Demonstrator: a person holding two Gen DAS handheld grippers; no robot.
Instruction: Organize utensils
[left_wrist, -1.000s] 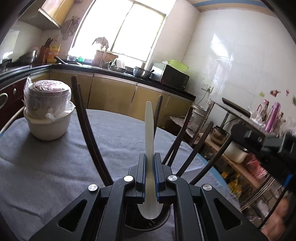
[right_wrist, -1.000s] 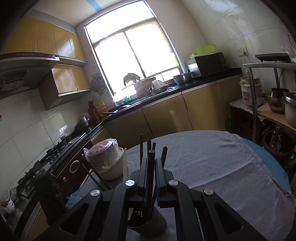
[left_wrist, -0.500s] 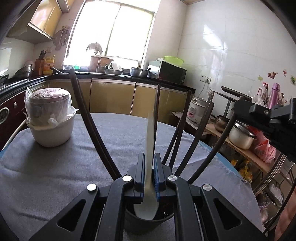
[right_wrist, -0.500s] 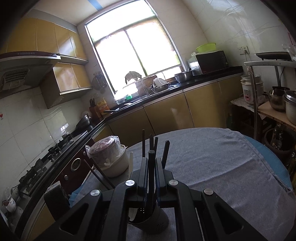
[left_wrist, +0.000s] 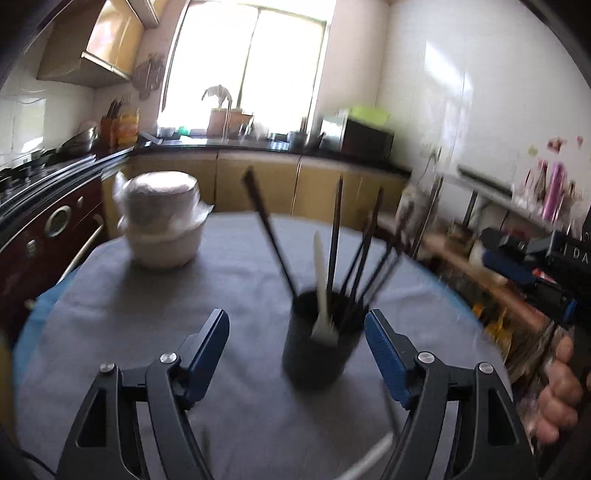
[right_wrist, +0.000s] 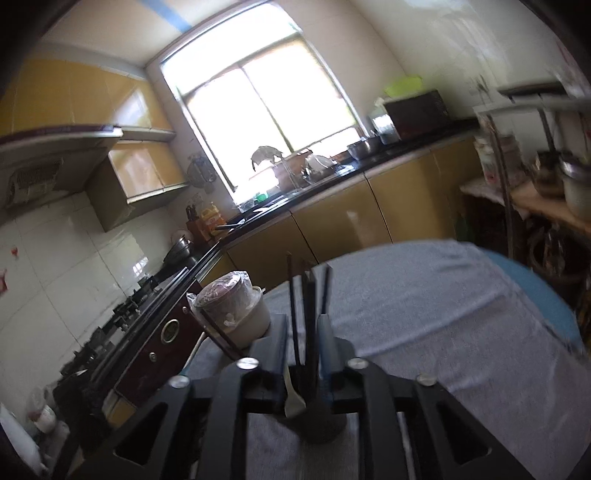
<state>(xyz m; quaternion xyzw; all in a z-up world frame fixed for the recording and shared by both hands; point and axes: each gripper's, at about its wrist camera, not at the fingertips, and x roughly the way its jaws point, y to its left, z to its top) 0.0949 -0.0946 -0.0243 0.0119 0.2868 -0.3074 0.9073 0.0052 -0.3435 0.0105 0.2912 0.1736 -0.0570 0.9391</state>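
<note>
Round table (left_wrist: 129, 369), grey cloth. Black holder (left_wrist: 319, 347) on it, upright; dark chopsticks (left_wrist: 334, 236) and white spoon (left_wrist: 320, 291) inside. Left gripper (left_wrist: 295, 332) wide open, empty. Right gripper (right_wrist: 303, 345) slightly parted around chopsticks; contact unclear.

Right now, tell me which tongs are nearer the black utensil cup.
Right. The right tongs are over the black cup, around its chopsticks. The left tongs are open, pulled back beside it.

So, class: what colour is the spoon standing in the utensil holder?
White, among black chopsticks; the spoon in the utensil holder shows best in the left wrist view.
</note>
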